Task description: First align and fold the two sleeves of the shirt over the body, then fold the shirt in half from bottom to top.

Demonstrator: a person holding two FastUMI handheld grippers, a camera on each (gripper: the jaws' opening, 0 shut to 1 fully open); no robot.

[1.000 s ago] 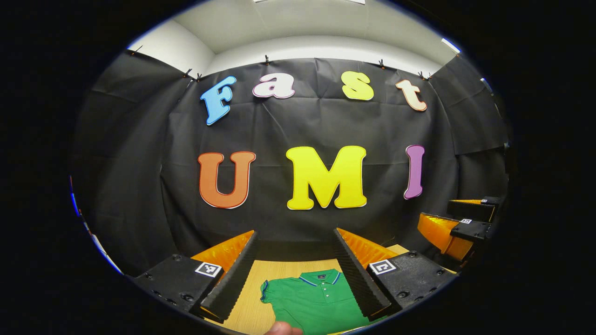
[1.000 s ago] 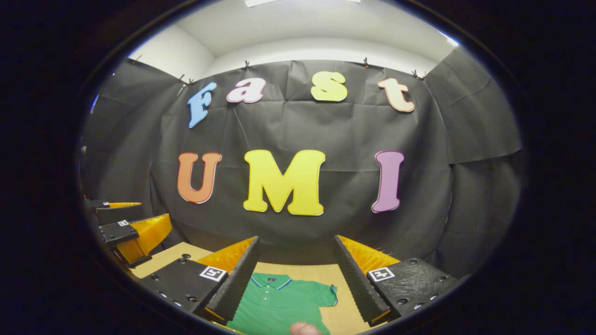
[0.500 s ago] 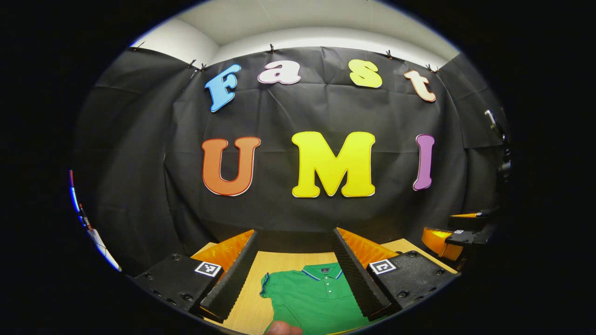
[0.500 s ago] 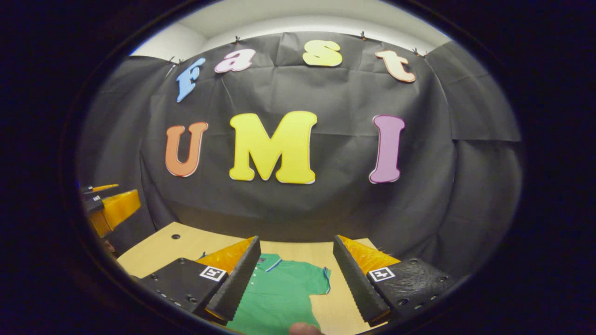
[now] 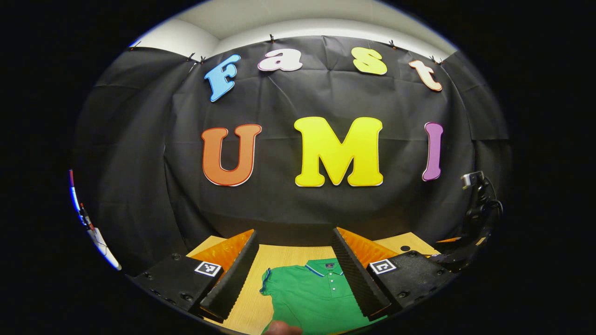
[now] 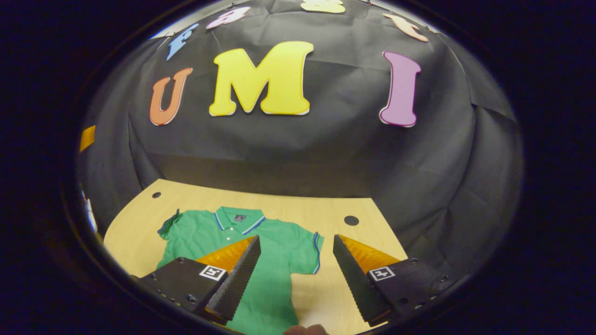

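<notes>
Tilting my right claw point(image 6: 296, 279) downward reveals more green short-sleeved polo shirt point(image 6: 242, 251) on the pale wooden surface point(image 6: 139, 228); both my claws, left claw point(image 5: 295, 272) too, gape released.

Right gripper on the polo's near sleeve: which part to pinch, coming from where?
Judgement: pinch the cuff hem of the sleeve on the green polo, coming from the bare table outboard of it. That blue-trimmed edge lies flat and free, and the open right gripper hangs just above it.

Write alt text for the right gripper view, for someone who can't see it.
A green polo shirt lies flat and unfolded on a light wooden table, collar toward the black cloth wall. The right gripper hangs open above it, one finger over the shirt's body, the other over bare table.
</notes>
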